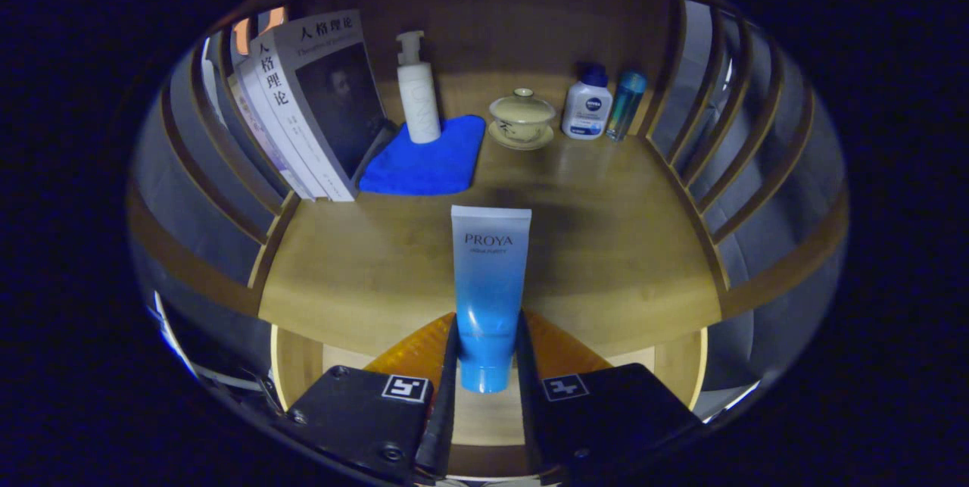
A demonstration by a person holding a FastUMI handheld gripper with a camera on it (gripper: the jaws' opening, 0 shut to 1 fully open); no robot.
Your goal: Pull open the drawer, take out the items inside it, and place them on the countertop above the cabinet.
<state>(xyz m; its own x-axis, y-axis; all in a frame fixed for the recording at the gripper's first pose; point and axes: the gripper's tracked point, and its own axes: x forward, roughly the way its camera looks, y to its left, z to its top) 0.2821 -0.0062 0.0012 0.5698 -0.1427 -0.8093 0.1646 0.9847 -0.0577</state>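
Tool (pixel 488 354) closed on the blue tube (pixel 490 282): both fingers press against the tube's lower body just above its cap, one on each flank. Tube held upright, cap end down between the fingers, flat crimped end up; its long axis runs straight ahead along the fingers and stands over the wooden surface (pixel 606 260). The lower end hangs in front of the surface's near edge, over the open drawer (pixel 484 415), whose pale inner floor shows below and behind the fingers. Whether the cap is clear of the surface edge cannot be told. Judgement: item lifted out of the drawer, placement not yet done; the coming move calls for carrying the tube forward past the near edge and lowering it onto bare wood. Beyond the tube, a blue cloth (pixel 428 161) lies on the surface, a white pump bottle (pixel 417 93) standing on it; leaning books (pixel 318 108) left of the cloth; lidded cup (pixel 521 117) on its saucer right of the cloth; two small bottles (pixel 602 104) further right. Bare wood lies between the tube and the cloth
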